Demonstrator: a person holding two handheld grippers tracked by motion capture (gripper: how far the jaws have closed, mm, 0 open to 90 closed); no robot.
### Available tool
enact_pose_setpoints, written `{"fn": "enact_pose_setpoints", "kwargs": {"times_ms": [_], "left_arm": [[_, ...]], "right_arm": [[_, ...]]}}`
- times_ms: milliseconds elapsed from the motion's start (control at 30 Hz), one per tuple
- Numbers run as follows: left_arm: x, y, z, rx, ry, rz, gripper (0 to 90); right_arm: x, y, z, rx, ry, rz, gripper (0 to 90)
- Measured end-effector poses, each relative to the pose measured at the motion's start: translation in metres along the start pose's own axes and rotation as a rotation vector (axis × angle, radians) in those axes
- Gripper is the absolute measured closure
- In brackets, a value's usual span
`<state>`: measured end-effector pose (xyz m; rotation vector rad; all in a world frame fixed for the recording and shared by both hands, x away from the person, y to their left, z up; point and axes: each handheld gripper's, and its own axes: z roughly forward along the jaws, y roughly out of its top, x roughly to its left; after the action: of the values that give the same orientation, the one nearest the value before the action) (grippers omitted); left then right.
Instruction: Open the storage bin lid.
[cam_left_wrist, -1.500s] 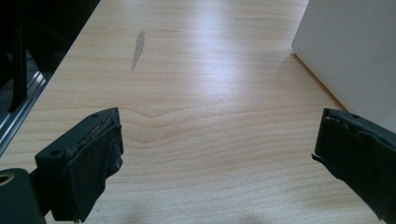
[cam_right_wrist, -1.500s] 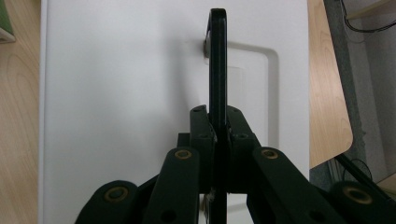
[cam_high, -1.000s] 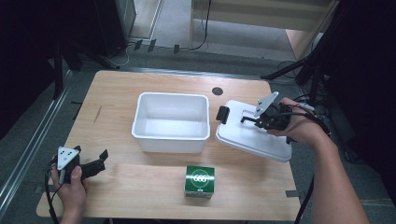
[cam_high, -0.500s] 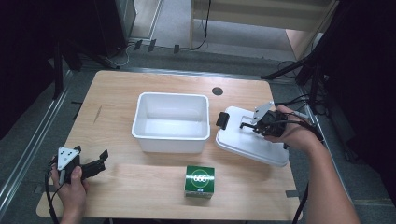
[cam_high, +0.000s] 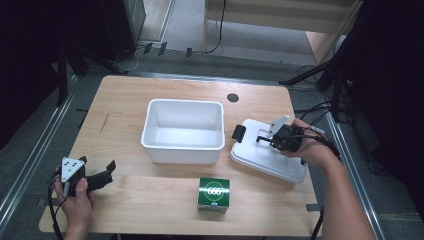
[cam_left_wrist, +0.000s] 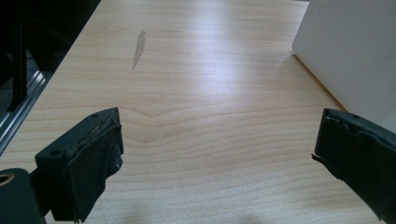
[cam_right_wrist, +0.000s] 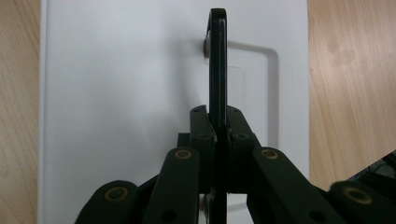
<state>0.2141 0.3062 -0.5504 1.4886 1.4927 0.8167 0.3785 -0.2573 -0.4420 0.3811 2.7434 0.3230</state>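
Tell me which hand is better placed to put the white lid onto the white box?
Right, most likely. The right gripper is already shut on the black handle of the white lid, beside the white box. The left gripper waits open at the table's near left corner.

white lid (cam_high: 265, 157), black handle (cam_right_wrist: 217, 60) | white bin (cam_high: 183, 131) | green box (cam_high: 214, 193) | wood-grain table (cam_high: 150, 192)

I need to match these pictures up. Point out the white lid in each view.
High view: the white lid lies right of the white tub.
Left gripper view: not in it.
Right gripper view: the white lid lies under the right hand-held gripper.
Shared landmark: its black handle, clamped there.
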Motion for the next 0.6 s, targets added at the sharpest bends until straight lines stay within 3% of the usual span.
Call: {"fn": "enact_pose_setpoints", "kwargs": {"times_ms": [600], "left_arm": [[0.0,0.0,0.0,-0.001,0.002,0.0,1.7]], "right_arm": [[0.009,-0.001,0.022,0.018,-0.006,-0.003,84.5]]}}
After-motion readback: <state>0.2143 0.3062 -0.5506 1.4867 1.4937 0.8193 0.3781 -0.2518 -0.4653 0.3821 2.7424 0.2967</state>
